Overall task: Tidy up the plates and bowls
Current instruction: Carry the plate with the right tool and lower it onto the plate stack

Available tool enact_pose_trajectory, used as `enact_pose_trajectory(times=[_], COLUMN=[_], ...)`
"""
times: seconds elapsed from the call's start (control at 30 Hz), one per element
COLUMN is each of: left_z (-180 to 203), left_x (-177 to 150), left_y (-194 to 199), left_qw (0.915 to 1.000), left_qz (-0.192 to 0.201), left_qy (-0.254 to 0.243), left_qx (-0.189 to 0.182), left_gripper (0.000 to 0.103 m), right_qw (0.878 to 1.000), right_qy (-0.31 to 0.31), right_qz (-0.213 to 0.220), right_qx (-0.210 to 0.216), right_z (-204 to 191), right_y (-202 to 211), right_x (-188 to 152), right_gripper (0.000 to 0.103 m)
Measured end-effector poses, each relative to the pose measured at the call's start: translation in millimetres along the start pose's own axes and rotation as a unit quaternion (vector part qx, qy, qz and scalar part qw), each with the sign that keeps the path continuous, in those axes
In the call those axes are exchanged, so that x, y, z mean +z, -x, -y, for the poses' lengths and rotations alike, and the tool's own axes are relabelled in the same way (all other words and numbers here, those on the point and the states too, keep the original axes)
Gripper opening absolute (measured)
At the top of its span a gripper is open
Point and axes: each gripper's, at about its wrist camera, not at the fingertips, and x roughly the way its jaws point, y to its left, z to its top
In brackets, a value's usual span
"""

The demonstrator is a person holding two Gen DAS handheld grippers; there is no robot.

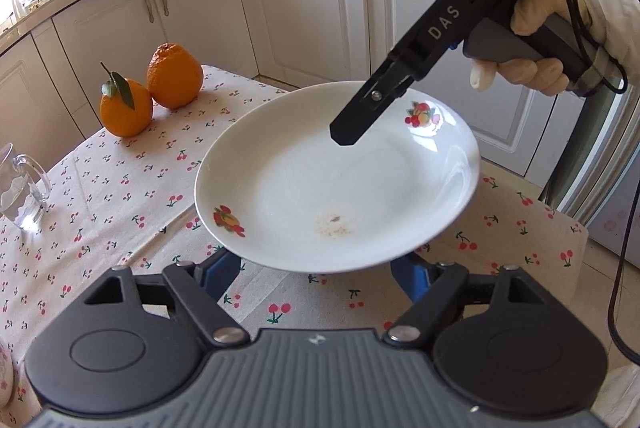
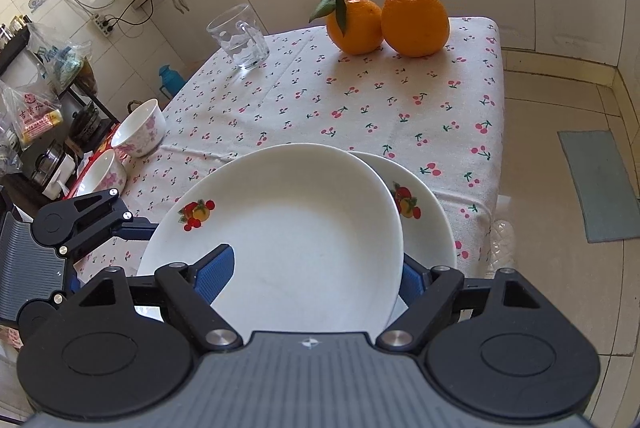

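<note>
A white plate with fruit decals (image 1: 320,179) (image 2: 288,228) hangs tilted above the cherry tablecloth. My right gripper (image 2: 314,278) is shut on its rim, with one finger (image 1: 352,127) over the inside and the other hidden underneath. My left gripper (image 1: 314,268) stands open with both blue pads under the plate's near rim; whether they touch it is hidden. A second matching plate (image 2: 432,228) lies on the table, partly under the first. Two white bowls with pink flowers (image 2: 140,127) (image 2: 104,175) stand at the table's left edge.
Two oranges (image 2: 384,19) (image 1: 152,87) sit at the far end of the table (image 2: 360,99), with a glass mug (image 2: 240,35) (image 1: 20,191) beside them. A gloved hand (image 1: 560,27) holds the right gripper. White cabinets stand behind, and a cluttered rack stands to the left.
</note>
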Motion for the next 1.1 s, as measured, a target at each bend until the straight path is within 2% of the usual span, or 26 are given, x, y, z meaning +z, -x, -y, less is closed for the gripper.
enact_pose_trajectory(times=[0.5, 1.1], left_z=[-2, -3], left_x=[1, -2], left_y=[-2, 0], left_qw=[0.9998, 0.9996], left_qz=[-0.001, 0.011], left_qy=[-0.001, 0.009], left_qx=[-0.019, -0.026], left_gripper=[0.084, 0.085], right_qw=[1.000, 0.999], right_qy=[-0.014, -0.017], right_qz=[0.005, 0.008], right_qx=[-0.005, -0.035], right_z=[3, -12], right_y=[11, 26], right_x=[-13, -33], right_gripper=[0.087, 0.090])
